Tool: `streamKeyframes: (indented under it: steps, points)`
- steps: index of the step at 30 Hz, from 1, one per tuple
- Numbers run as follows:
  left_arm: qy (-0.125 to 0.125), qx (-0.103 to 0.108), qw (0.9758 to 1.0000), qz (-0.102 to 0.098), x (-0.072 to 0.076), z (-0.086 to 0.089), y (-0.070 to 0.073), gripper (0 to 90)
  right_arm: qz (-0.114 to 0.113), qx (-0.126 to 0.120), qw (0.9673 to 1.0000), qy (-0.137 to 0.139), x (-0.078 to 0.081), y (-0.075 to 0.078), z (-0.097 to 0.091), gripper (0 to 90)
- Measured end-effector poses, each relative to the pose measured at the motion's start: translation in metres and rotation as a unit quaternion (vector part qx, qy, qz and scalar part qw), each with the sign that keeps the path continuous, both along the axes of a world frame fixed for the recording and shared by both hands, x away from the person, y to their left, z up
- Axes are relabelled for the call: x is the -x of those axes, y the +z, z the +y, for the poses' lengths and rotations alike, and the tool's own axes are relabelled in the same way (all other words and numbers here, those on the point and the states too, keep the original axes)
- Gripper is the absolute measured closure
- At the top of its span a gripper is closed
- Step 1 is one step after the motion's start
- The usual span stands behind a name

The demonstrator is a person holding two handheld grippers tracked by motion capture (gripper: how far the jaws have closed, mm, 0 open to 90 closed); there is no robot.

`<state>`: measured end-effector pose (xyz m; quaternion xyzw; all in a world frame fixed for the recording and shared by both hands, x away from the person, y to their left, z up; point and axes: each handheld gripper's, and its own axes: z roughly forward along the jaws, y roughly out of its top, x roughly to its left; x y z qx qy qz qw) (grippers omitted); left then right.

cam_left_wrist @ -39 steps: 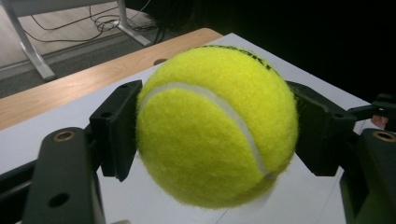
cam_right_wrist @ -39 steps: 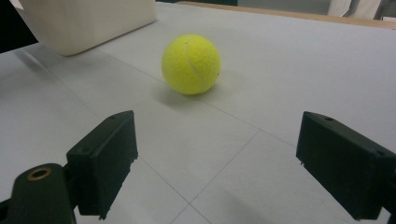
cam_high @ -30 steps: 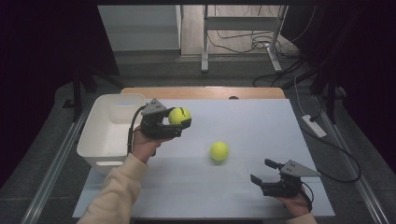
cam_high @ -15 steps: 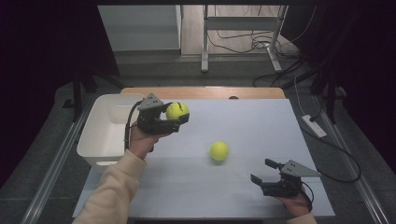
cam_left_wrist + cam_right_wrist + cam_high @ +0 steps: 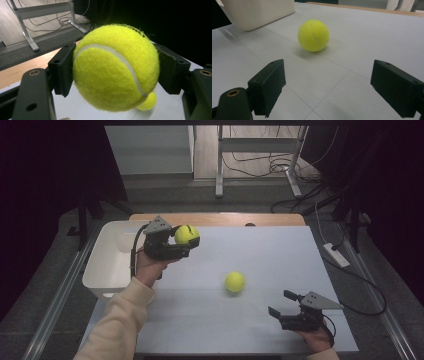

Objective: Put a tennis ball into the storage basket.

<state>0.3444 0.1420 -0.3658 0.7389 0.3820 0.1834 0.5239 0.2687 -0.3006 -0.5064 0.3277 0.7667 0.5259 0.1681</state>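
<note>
Left claw (image 5: 186, 241) is pinching a yellow tennis ball (image 5: 186, 234), holding it up off the surface (image 5: 280, 255) near the far-left area, just beside the right edge of the white bin (image 5: 107, 262). In the left gripper view both pads are pressing on opposite sides of the held ball (image 5: 116, 67), white seam curving across its face, ball sitting squarely between the jaws. The left hand (image 5: 149, 268) is coming in from bottom left in a cream sleeve (image 5: 117, 320), claw pointing toward the right of the high view. A second tennis ball (image 5: 234, 282) is lying on the surface around the middle, well apart from both claws; it is also peeking out low behind the held ball in the left gripper view (image 5: 147, 101). Right claw (image 5: 281, 304) is spread wide, nothing between the jaws, sitting low at the near-right corner of the surface and pointing left toward the loose ball. In the right gripper view that ball (image 5: 313, 35) is resting on the pale grey surface (image 5: 367, 37) ahead of the jaws, roughly centred between them but clearly out of reach, with a corner of the bin (image 5: 257, 12) behind it at upper left. Bin interior looks bare in the part visible from the high view. Wooden strip (image 5: 220, 218) is running along the far edge of the surface.
</note>
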Motion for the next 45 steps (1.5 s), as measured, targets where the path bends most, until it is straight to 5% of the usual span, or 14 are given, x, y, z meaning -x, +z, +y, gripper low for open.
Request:
streamKeyframes:
  steps: [45]
  points:
    - [0.059, 0.0, 0.9982, -0.01, -0.009, 0.037, 0.013, 26.4, -0.001, 0.001, 1.0, -0.001, 0.0, 0.0, 0.0, 12.6]
